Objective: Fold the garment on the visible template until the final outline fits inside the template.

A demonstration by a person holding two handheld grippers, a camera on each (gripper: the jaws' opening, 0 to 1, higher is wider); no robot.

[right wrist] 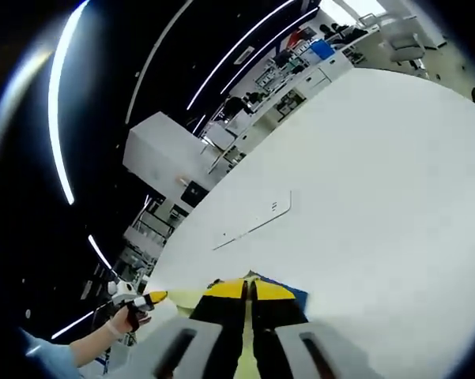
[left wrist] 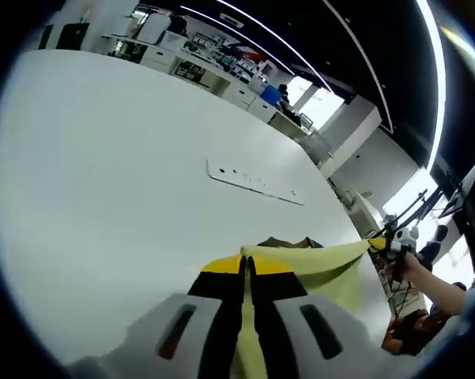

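White table (left wrist: 103,174) lies open beyond both claws pinching garment (left wrist: 324,264) edges.

Garment (left wrist: 316,264) hangs between both grippers, above table (left wrist: 103,197)

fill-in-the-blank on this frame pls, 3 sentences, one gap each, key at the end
1. Both grippers are shut on the ____ garment.
2. The garment hangs stretched between the left gripper and the ____ gripper.
3. The big table under the garment is ____ in colour.

Missing words: yellow; right; white
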